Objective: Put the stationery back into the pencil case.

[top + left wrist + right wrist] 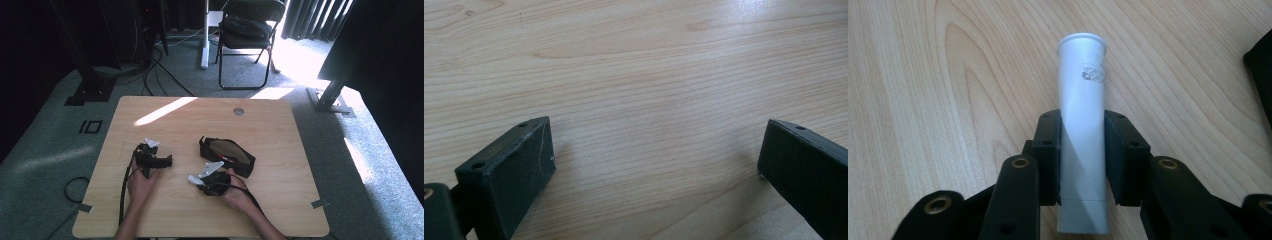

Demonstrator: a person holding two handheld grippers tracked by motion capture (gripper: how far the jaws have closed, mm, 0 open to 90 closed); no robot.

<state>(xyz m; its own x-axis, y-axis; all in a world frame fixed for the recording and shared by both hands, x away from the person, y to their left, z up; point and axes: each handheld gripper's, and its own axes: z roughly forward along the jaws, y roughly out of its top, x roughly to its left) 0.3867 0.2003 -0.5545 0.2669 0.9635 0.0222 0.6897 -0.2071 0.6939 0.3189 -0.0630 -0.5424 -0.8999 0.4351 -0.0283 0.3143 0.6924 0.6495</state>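
Observation:
My right gripper [1082, 131] is shut on a white plastic tube [1082, 100]. The tube lies along the jaws, its flared end pointing away over the wooden table [923, 100]. In the high view the right gripper [201, 181] sits near the table's front middle, with the tube's [193, 179] end poking out to the left. A black pouch [227, 156] with a tan inside lies just behind it, and its edge [1262, 65] appears in the right gripper view. My left gripper [152, 156] rests to the left. Its jaws [656, 140] stand wide open over bare wood.
A round cable hole [238, 111] sits near the table's far edge. Beyond the table stand a folding chair with a dark bag [247, 30], a white post [205, 35] and black stand feet [90, 90]. Cables run across the carpet.

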